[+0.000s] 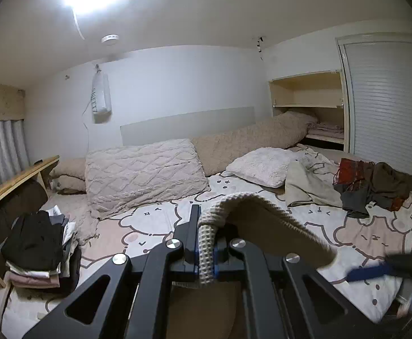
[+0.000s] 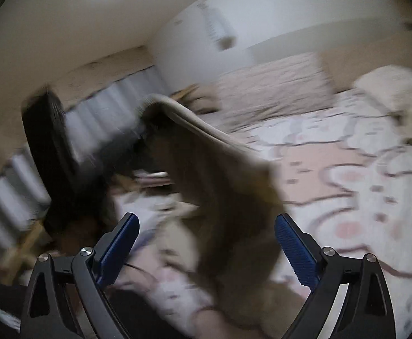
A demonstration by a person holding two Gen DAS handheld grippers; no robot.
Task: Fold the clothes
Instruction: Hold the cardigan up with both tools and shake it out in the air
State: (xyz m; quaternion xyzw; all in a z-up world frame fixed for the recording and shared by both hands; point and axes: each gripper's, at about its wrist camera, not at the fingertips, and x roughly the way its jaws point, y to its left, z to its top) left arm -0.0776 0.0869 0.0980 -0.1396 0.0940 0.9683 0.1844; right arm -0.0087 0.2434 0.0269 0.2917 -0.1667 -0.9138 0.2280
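A beige knit garment (image 1: 265, 226) with a ribbed hem hangs lifted over the bear-print bed sheet (image 1: 155, 220). My left gripper (image 1: 206, 243) is shut on its ribbed edge, which is bunched between the blue pads. In the blurred right wrist view the same garment (image 2: 220, 175) drapes down from the left gripper (image 2: 127, 144), a dark shape at the cloth's upper left. My right gripper (image 2: 206, 234) stands open, its blue pads (image 2: 296, 251) wide apart with the cloth's lower part in front of them, untouched. It shows as a blurred blue streak, the right gripper (image 1: 375, 271), at the left view's lower right.
A stack of folded clothes (image 1: 36, 254) sits at the bed's left by a wooden shelf (image 1: 13, 183). Several unfolded garments (image 1: 375, 186) lie in a heap at the right. Quilted pillows (image 1: 141, 172) and a fluffy cushion (image 1: 262, 166) line the far wall; an open closet (image 1: 307, 107) is behind.
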